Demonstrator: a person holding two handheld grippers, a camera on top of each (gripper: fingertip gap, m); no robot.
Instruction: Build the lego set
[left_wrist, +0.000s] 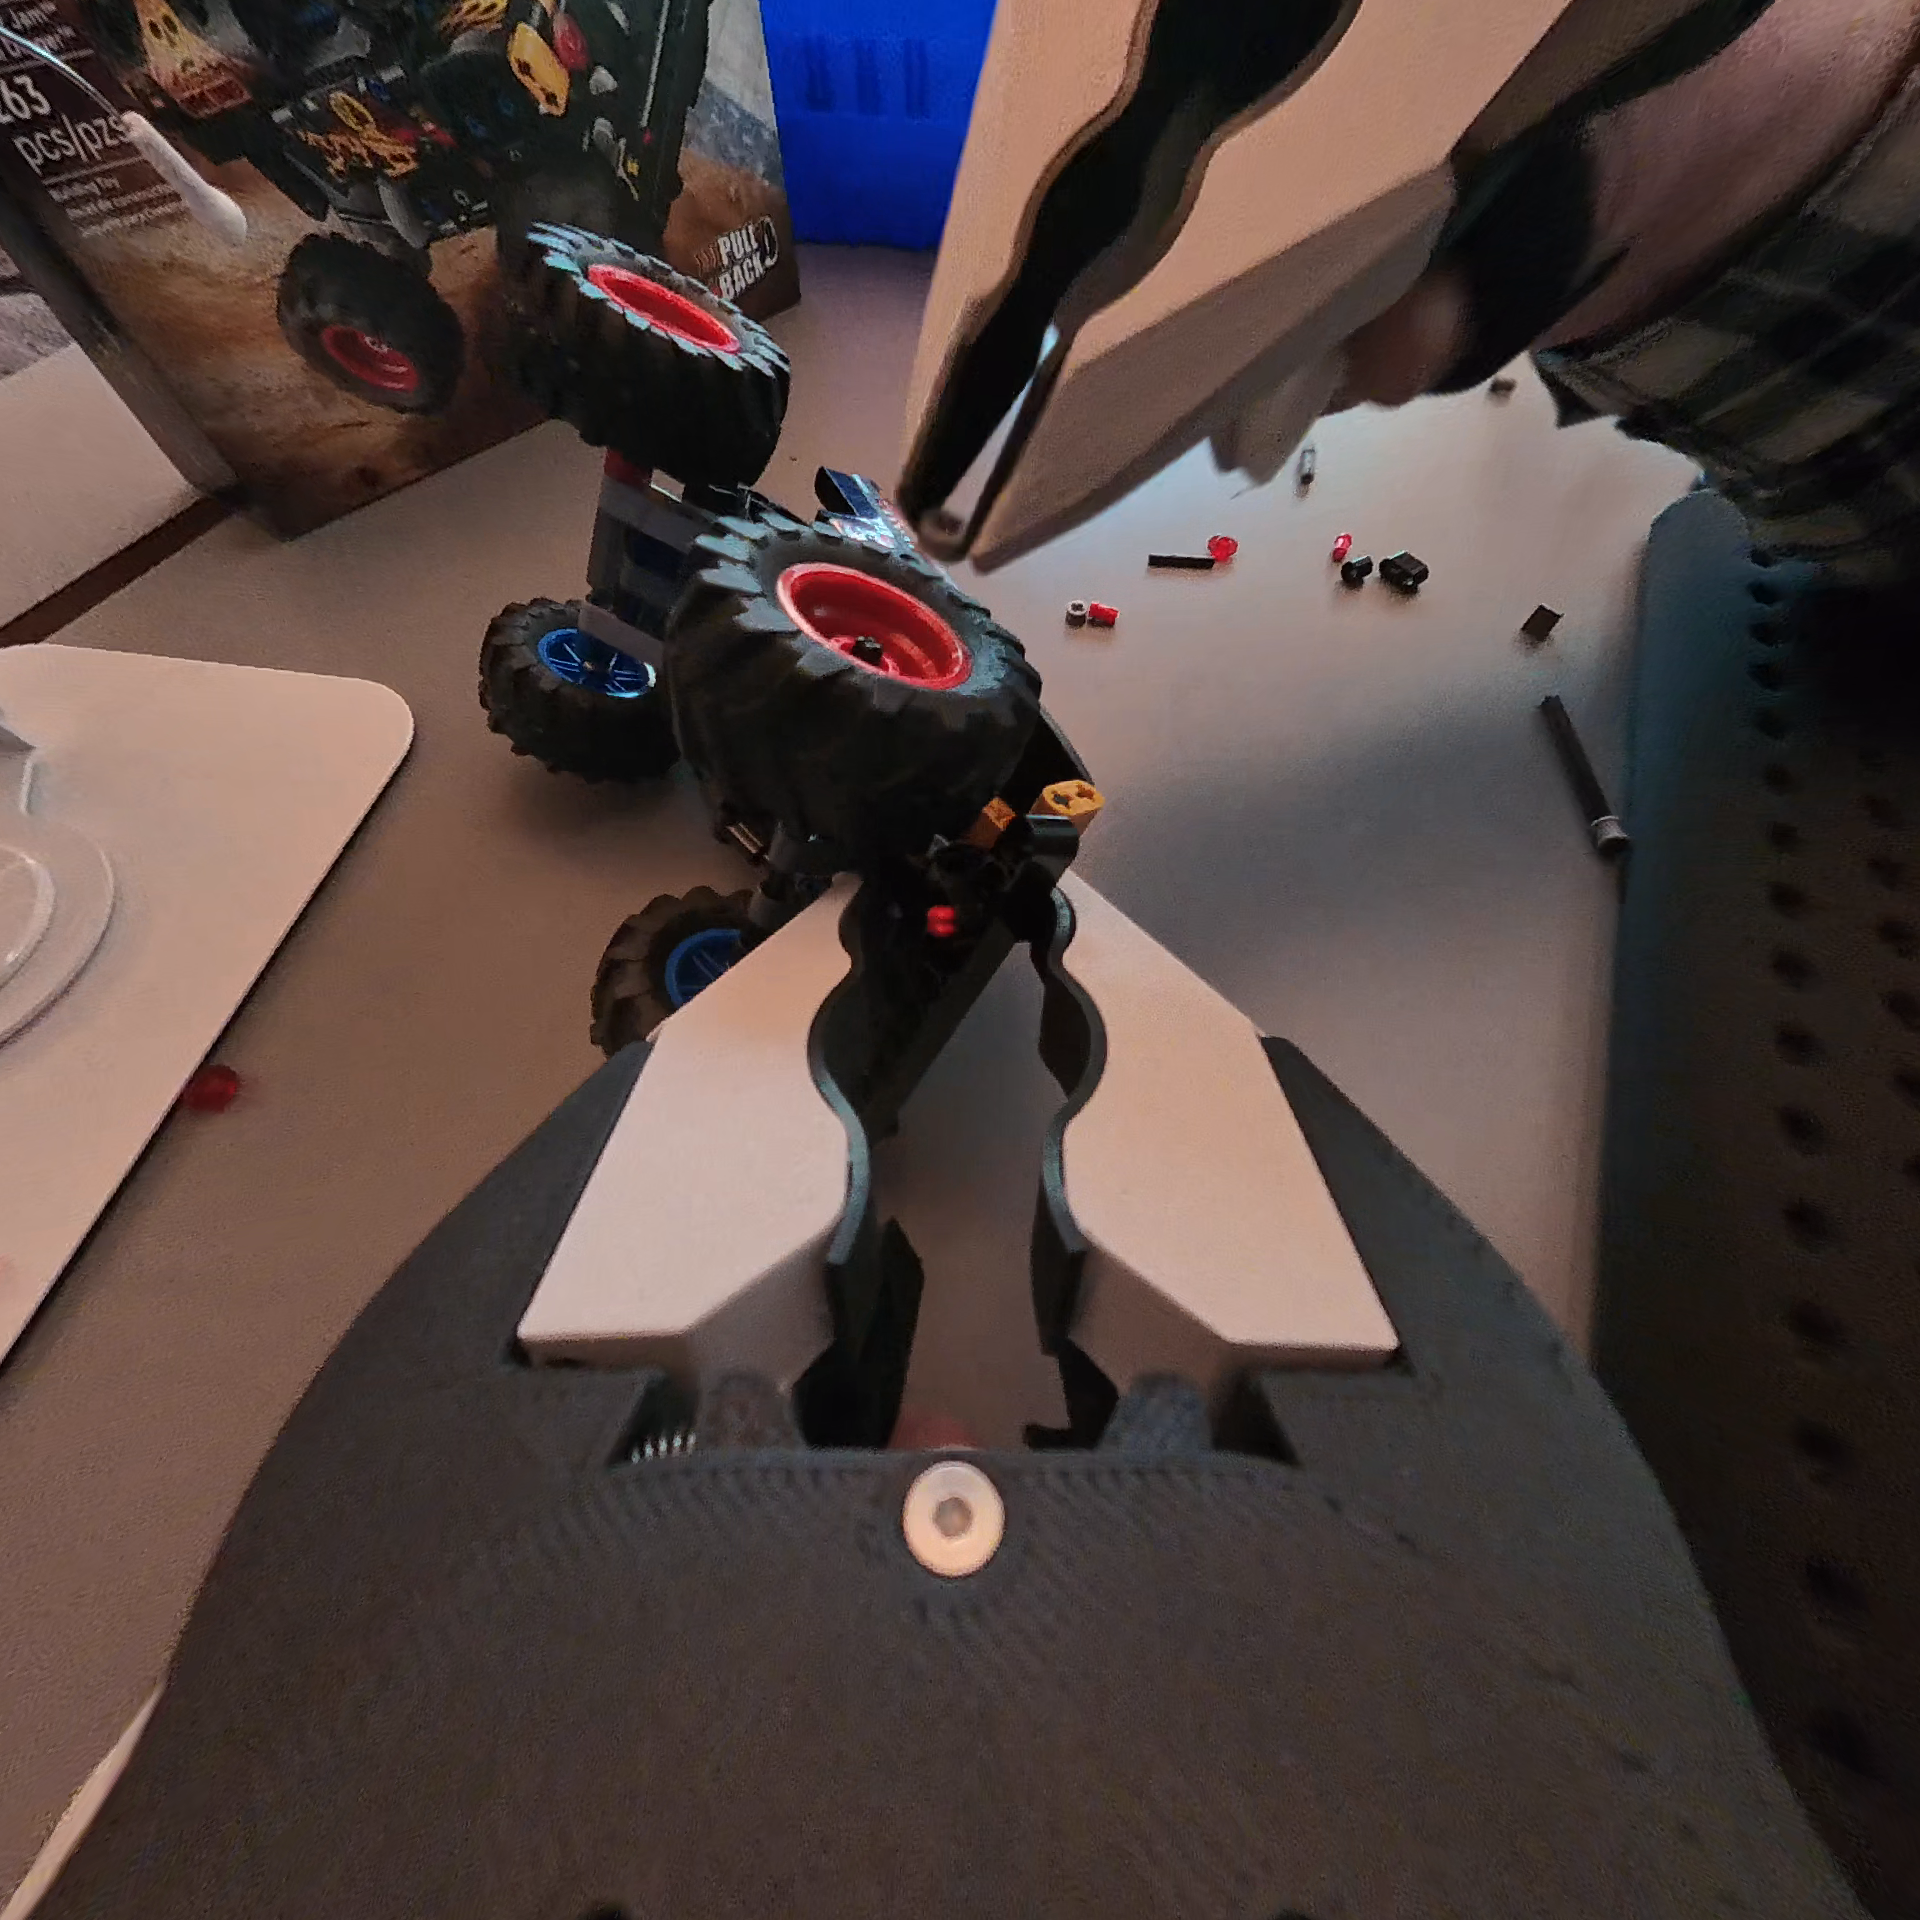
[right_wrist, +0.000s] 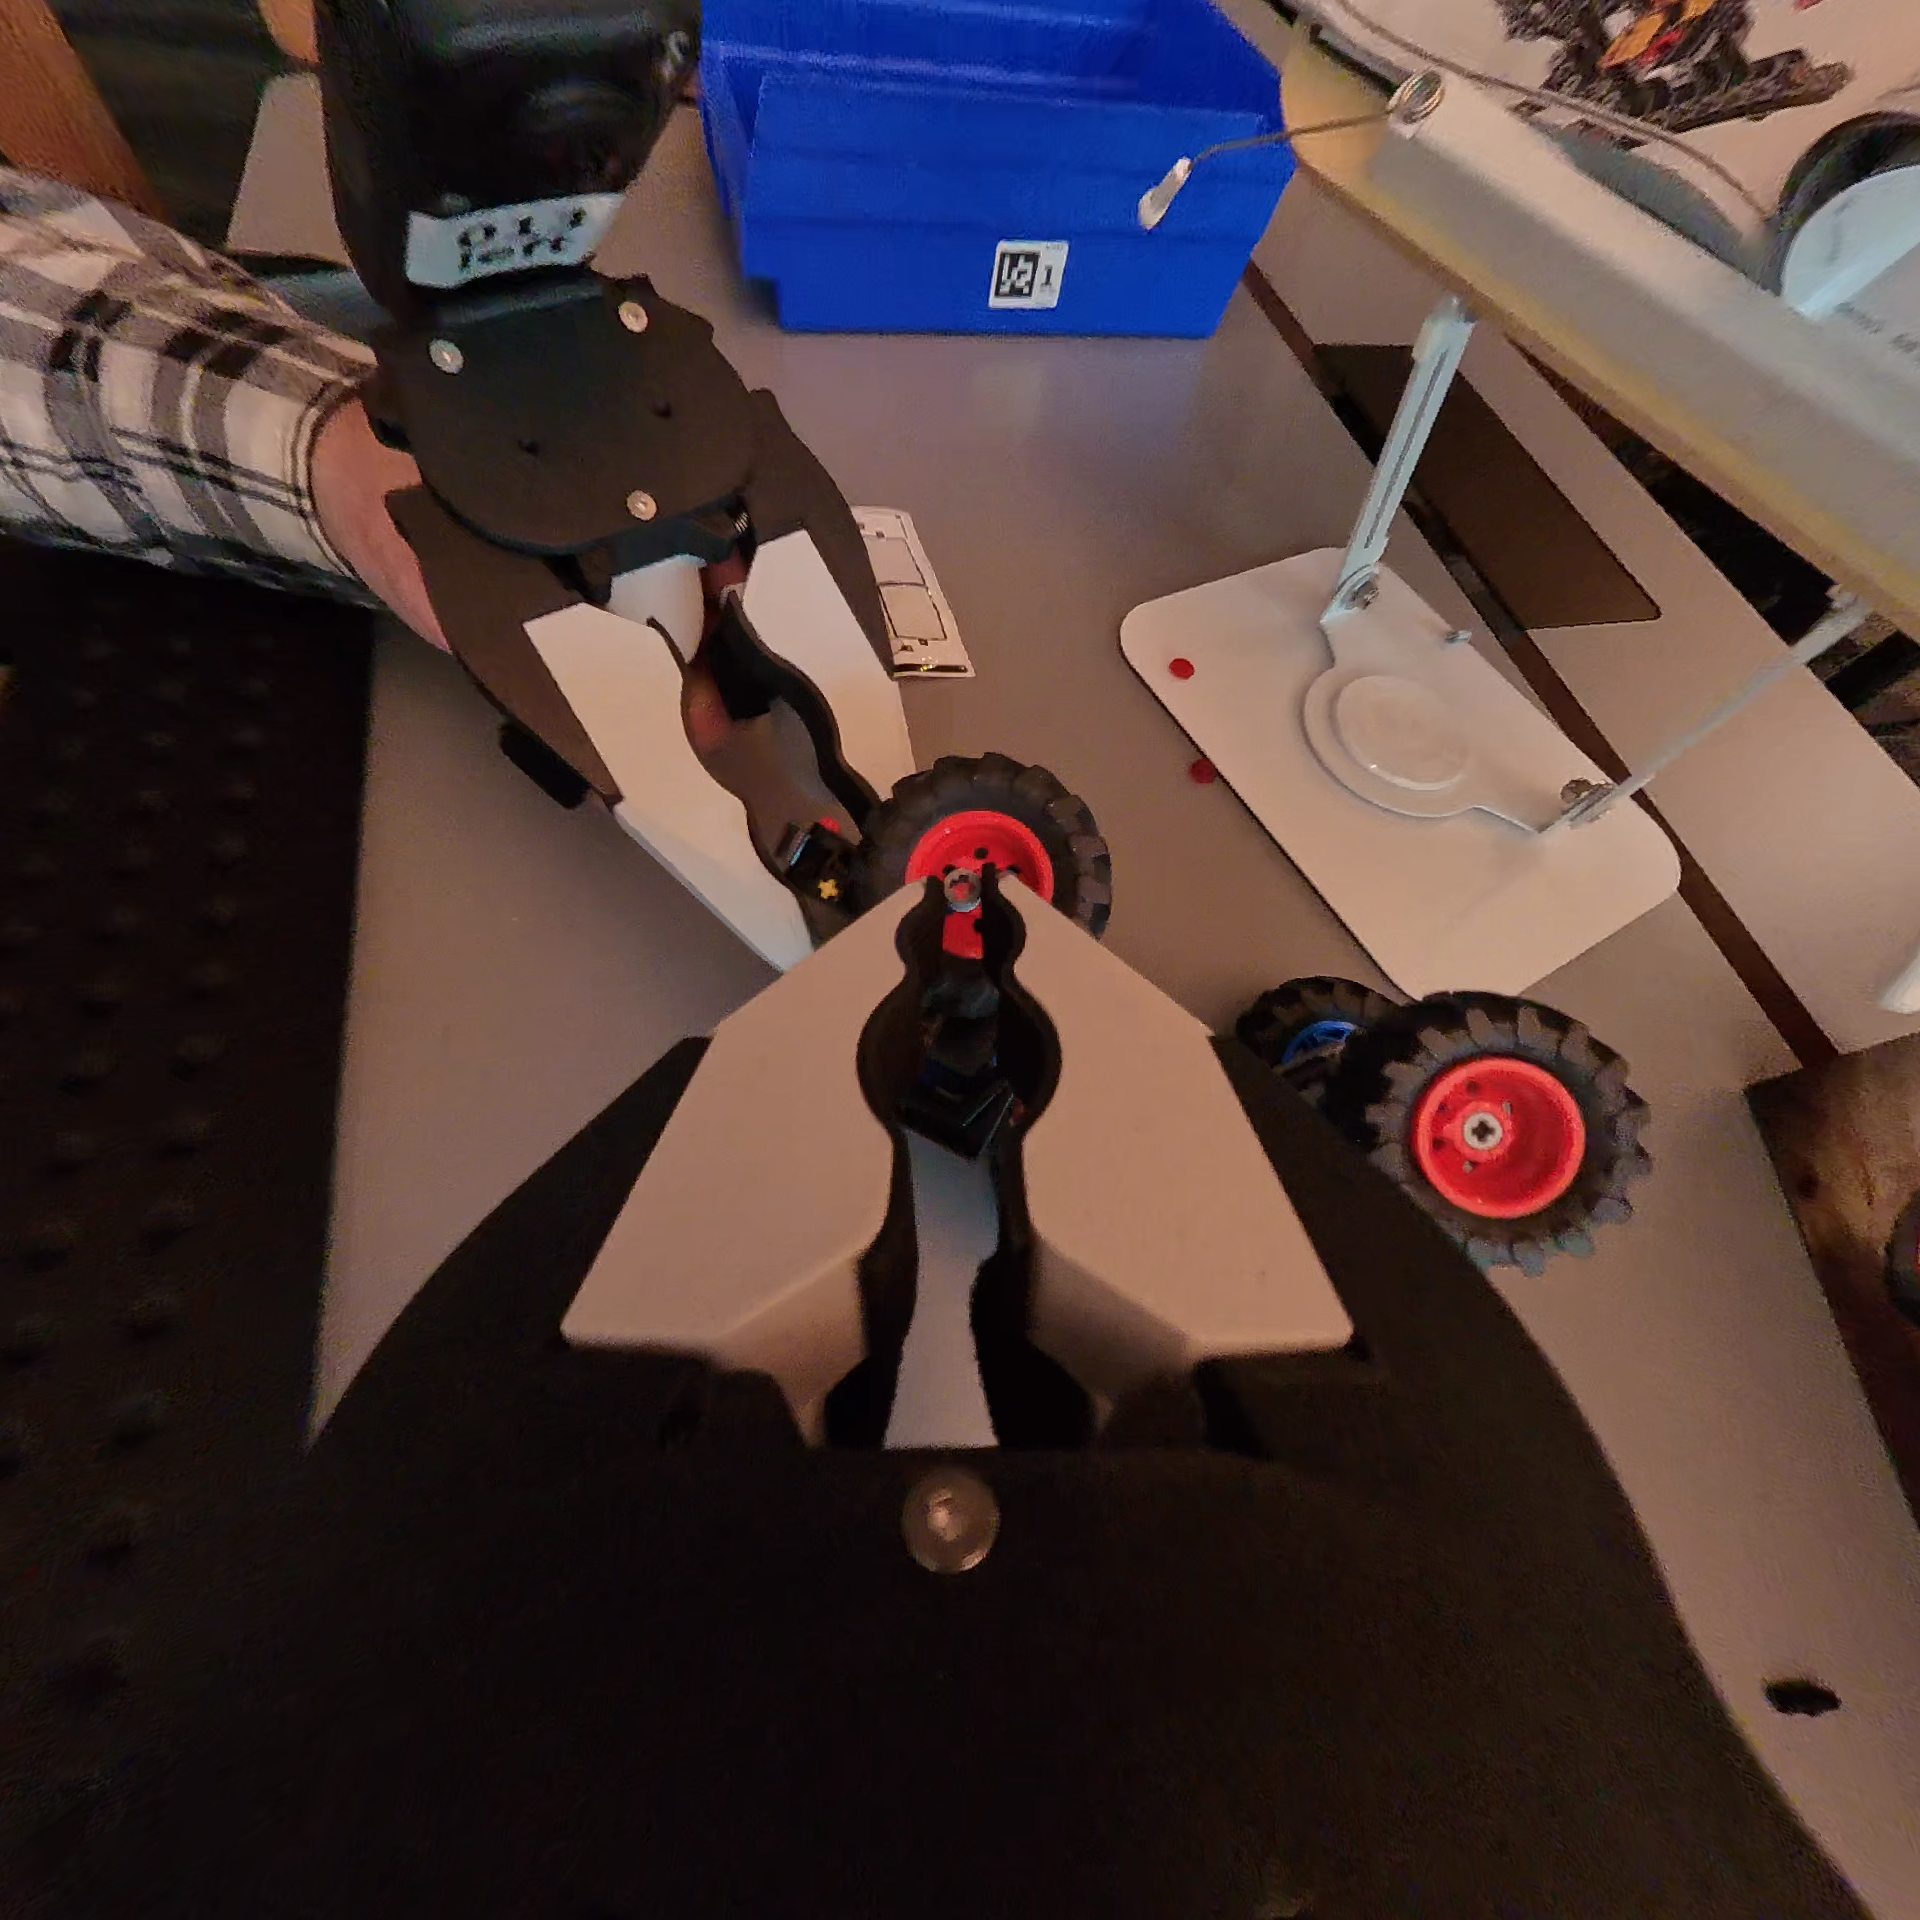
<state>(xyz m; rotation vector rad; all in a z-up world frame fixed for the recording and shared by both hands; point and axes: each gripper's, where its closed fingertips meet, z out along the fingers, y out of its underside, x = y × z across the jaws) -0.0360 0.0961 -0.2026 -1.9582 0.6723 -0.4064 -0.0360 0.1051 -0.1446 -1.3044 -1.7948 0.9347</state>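
Four wheels counted on the truck (left_wrist: 831, 727): two red-hubbed, two blue-hubbed. It lies tipped on the table (left_wrist: 1299, 779), clamped at its near end by the left gripper (left_wrist: 951, 914). The right gripper (right_wrist: 961, 894) is pinched on a small grey piece (right_wrist: 961, 888) at a red hub.

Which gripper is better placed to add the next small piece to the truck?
The right gripper, probably. It pinches a small red and grey piece just above the truck. The left gripper is clamped on the truck's frame, steadying it.
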